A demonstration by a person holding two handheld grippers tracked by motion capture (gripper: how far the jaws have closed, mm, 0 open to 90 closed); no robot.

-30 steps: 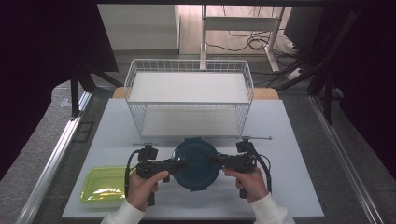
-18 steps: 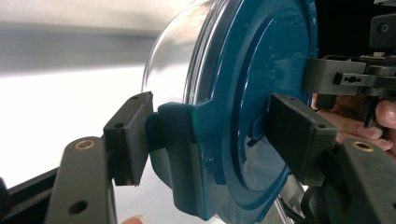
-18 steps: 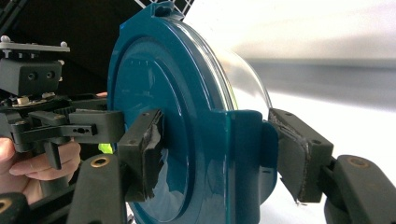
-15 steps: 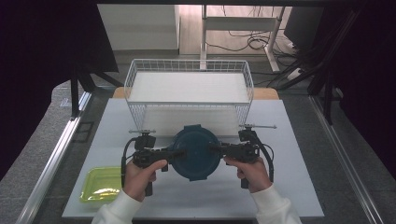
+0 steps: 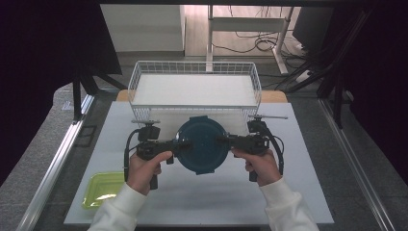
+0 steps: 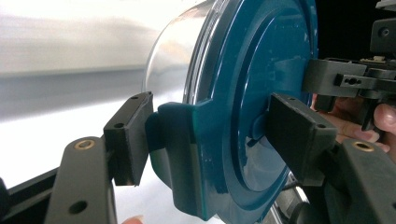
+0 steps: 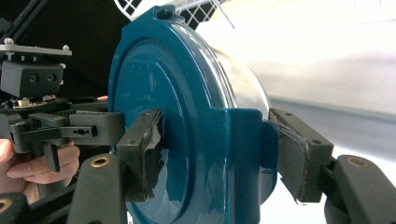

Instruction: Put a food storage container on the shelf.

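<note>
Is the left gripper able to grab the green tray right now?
Probably not: the left gripper is shut on the blue-lidded container, shared with the right gripper. The green tray lies uncovered nearby.

A flat white rectangular table (image 5: 298,192) has a matt top and stands between grey floor strips. At its far edge, centred, sits a white wire-mesh basket (image 5: 195,89) with a pale flat liner inside. Near the front left corner lies a shallow, translucent yellow-green plastic tray (image 5: 101,188), close to the left edge.
</note>
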